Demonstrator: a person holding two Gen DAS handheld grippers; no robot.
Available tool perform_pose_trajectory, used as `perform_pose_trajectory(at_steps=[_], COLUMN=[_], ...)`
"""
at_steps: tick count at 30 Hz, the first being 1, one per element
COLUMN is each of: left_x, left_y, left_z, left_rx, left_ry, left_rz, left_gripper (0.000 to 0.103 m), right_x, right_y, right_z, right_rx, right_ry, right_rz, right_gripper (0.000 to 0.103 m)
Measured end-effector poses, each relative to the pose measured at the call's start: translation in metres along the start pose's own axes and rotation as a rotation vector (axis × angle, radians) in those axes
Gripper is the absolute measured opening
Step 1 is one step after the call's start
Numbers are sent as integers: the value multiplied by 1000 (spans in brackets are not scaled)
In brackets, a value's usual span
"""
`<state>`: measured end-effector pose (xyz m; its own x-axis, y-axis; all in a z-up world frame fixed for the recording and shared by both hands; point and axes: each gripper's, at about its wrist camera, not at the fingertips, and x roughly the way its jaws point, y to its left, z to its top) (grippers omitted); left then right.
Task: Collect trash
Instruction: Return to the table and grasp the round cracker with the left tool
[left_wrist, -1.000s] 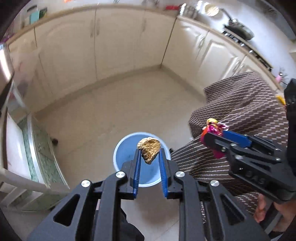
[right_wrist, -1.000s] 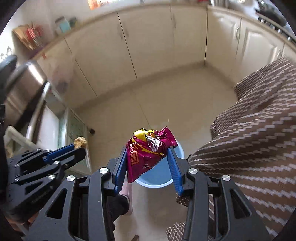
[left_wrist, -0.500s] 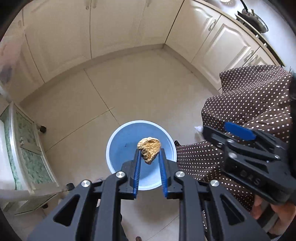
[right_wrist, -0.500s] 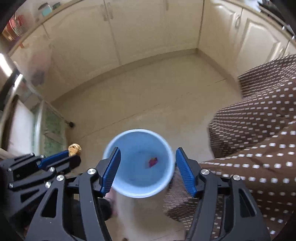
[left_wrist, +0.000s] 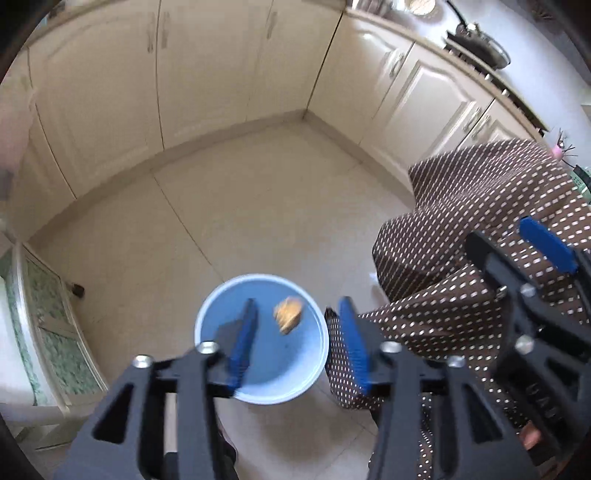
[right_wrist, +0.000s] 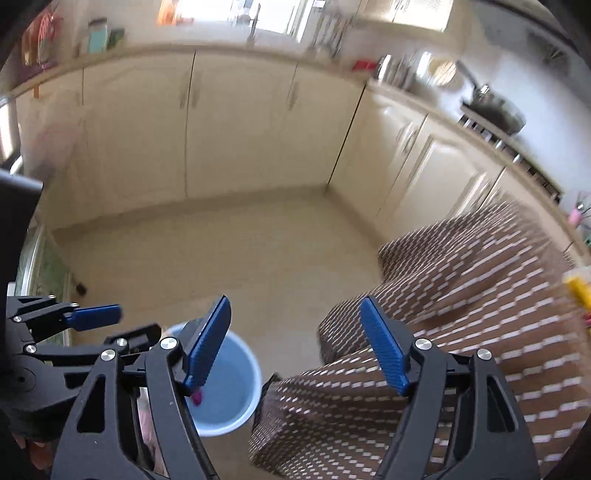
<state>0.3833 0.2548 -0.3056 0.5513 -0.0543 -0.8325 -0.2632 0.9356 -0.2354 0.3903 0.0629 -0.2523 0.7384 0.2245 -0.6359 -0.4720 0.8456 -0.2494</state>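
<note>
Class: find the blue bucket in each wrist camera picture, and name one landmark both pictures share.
Left wrist: blue bucket low centre, behind the open left gripper.
Right wrist: low left, partly hidden by the right gripper.
Shared landmark: dotted brown cloth, right of the bucket.

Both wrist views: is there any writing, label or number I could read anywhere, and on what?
Nothing reads clearly.
Raised letters on the body of the right gripper, whose jaws have just been opening with nothing between them: too blurred to read.
Jars on the counter: labels too blurred to read.
</note>
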Motion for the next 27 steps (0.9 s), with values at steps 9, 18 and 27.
perform_pose_trajectory(at_steps=[9, 18, 27], left_x=[-111, -194, -187], left_y=[-44, -129, -266], left_z=[1, -20, -48], left_rx=[40, 177, 414], left_ry=[-219, -352, -264], left_rz=[13, -109, -275], left_gripper=[52, 57, 57], right_x=[-86, -194, -229], right_y=[-44, -118, -222], right_z=[9, -16, -78], right_rx=[54, 179, 360], right_ry=[-132, -245, -161], right_rz=[-17, -165, -312], right_gripper=[72, 84, 84])
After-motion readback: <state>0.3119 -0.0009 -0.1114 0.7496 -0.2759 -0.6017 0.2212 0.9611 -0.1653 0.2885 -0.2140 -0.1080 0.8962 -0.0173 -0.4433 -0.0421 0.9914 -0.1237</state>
